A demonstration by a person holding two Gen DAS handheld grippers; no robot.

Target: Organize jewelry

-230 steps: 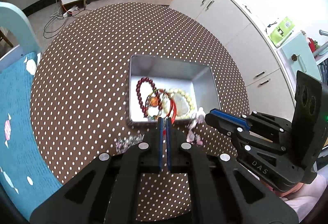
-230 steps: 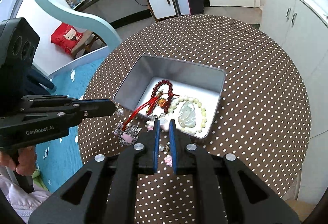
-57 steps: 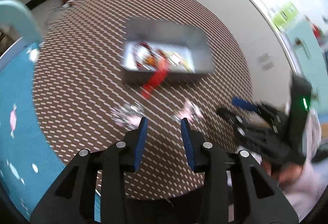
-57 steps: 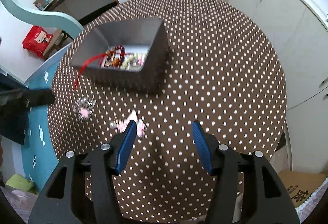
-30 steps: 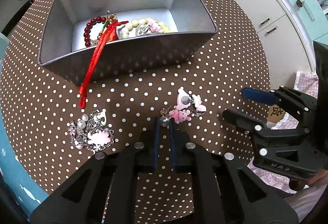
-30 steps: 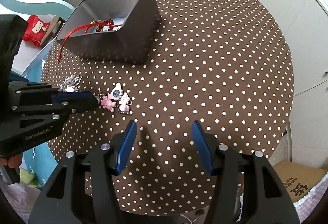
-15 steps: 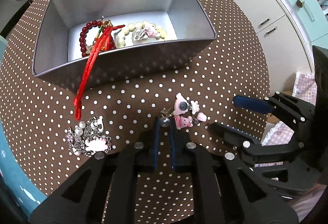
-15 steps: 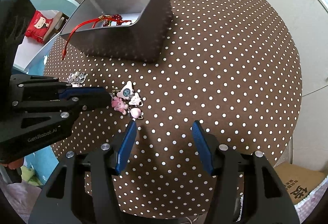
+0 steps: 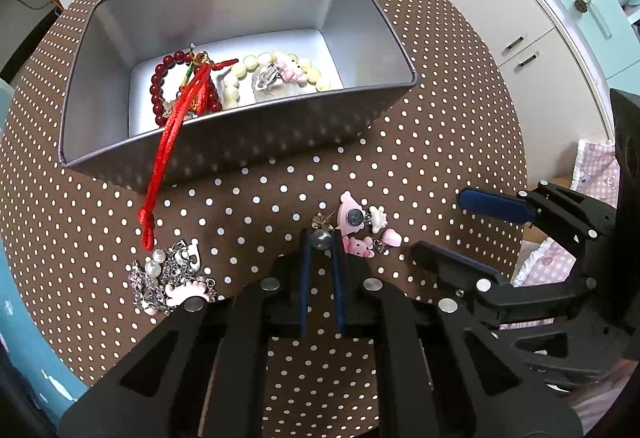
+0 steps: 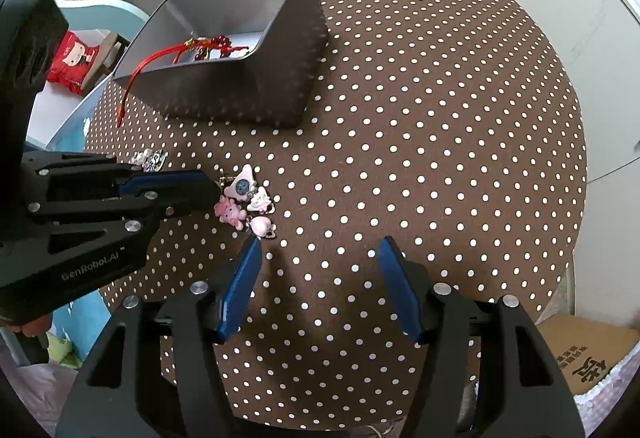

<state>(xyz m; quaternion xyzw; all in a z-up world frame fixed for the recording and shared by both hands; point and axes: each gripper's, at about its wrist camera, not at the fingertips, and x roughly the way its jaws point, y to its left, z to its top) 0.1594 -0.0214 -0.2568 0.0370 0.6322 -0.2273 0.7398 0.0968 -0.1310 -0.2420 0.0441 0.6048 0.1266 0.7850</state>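
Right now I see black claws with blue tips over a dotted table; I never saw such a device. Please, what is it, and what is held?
A person holds two hand-held grippers, each with a camera looking along its fingers. In the left camera's picture, the left gripper is shut on a small silvery bead of the pink charm cluster. The right gripper is open and empty. On the brown dotted tablecloth stands a grey metal box with bead bracelets; a red cord hangs over its wall. A pearl trinket pile lies outside.
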